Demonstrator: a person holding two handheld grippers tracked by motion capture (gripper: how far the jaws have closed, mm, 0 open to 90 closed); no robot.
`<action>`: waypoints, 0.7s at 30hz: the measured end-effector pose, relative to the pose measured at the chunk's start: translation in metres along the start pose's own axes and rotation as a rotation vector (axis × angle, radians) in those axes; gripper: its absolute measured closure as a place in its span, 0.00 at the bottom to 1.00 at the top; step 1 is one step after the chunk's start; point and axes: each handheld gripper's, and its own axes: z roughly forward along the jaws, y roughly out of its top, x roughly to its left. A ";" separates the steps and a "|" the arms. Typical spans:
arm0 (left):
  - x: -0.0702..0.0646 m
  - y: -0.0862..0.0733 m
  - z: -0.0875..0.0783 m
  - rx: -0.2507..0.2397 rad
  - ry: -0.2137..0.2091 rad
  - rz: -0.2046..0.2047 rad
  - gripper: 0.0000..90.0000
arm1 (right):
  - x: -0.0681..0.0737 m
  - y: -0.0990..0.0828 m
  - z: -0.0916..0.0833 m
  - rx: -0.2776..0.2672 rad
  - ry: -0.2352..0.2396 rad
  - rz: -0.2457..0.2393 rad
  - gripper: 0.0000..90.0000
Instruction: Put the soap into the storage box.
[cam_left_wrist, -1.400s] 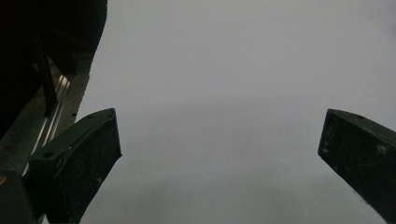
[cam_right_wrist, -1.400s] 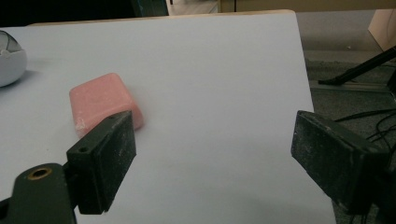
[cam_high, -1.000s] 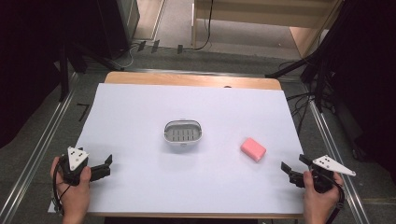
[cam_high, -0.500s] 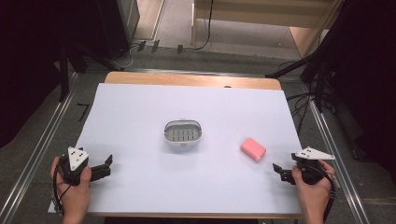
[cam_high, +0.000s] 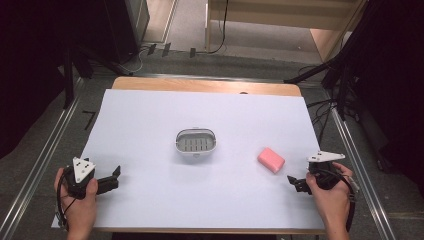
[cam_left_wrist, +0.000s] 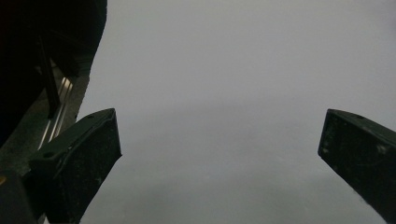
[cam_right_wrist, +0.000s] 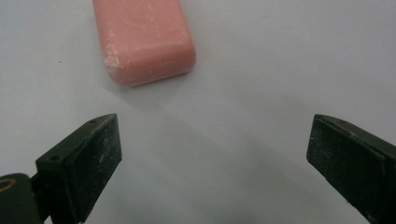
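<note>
The pink soap bar (cam_right_wrist: 142, 39) is a rounded rectangular block with softened corners and whitish scuffing along its edges. It lies flat on the white surface (cam_right_wrist: 261, 70), its long side running away from the right gripper (cam_right_wrist: 212, 140) and leaning slightly leftward in the right gripper view. It sits just ahead of the jaws, untouched, nearer the left jaw than the right, with nothing between them. From above, the bar (cam_high: 271, 160) rests just beyond the jaws' tips, skewed to the surface's edge.

Pink soap (cam_right_wrist: 142, 39) cut off above
</note>
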 end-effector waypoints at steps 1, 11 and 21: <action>0.000 0.000 0.000 0.000 0.000 0.000 0.00 | 0.001 0.002 0.000 0.008 0.003 -0.005 0.03; 0.000 0.000 0.000 -0.001 0.003 -0.001 0.00 | 0.005 0.016 0.008 0.107 0.011 -0.064 0.00; 0.000 0.000 0.000 -0.001 0.001 0.000 0.00 | 0.009 0.030 0.013 0.146 0.006 -0.091 0.00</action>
